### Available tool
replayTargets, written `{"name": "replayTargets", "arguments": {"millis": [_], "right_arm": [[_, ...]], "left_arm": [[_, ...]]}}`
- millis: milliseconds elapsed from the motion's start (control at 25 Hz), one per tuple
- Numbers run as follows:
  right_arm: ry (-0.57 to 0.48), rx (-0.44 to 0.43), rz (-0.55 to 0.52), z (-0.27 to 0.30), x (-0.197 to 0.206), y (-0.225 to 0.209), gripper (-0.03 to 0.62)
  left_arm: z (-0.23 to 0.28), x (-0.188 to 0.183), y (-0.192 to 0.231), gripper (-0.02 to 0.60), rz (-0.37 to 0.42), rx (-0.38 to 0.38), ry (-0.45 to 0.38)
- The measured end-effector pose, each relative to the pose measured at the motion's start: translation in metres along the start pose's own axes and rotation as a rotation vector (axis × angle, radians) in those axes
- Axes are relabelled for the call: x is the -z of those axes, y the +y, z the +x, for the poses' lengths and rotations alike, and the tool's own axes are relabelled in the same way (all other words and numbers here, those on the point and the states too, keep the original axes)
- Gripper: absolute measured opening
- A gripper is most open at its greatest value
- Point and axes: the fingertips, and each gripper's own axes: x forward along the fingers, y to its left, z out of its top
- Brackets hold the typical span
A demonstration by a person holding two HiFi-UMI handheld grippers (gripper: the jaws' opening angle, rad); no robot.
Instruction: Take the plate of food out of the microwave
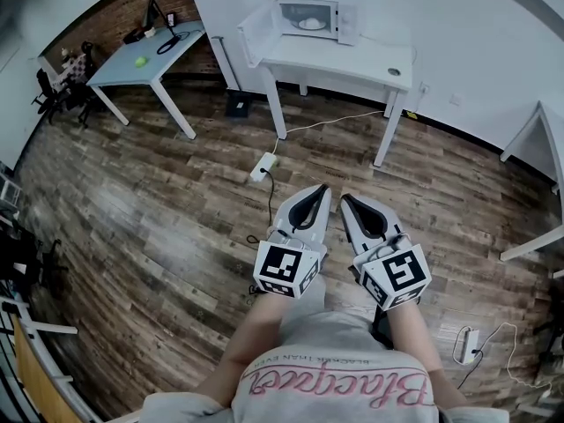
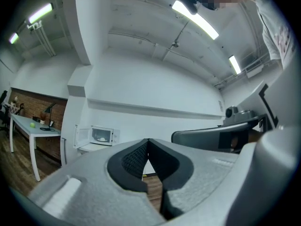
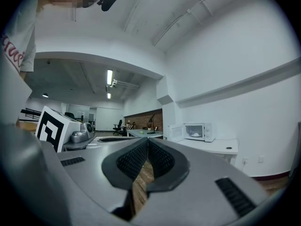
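A white microwave (image 1: 310,18) stands on a white table (image 1: 352,69) against the far wall, its door (image 1: 253,33) swung open to the left. Inside lies a white plate of food (image 1: 311,24). The microwave (image 2: 102,135) also shows small in the left gripper view, and again as the microwave (image 3: 197,131) in the right gripper view. Both grippers are held level side by side over the wooden floor, far short of the table. My left gripper (image 1: 324,189) is shut with nothing in it. My right gripper (image 1: 345,198) is shut and empty too.
A second table (image 1: 150,58) with a lamp and a green ball (image 1: 139,61) stands at the back left. A power strip (image 1: 263,166) and cables lie on the floor between me and the microwave table. Another white table edge (image 1: 546,130) is at right.
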Motion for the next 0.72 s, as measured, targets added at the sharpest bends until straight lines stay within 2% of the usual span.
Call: {"name": "replayTargets", "arguments": {"millis": [320,720], "right_arm": [[0.011,0.018,-0.008,0.053,0.002,-0.034,0.015],[0.034,0.034,-0.019,0.123,-0.003,-0.073,0.017]], "left_arm": [[0.048,0.008,0.034,0.006,-0.001,0.038,0.011],[0.108,0.012,0.090,0.006,-0.068,0.058,0.039]]}}
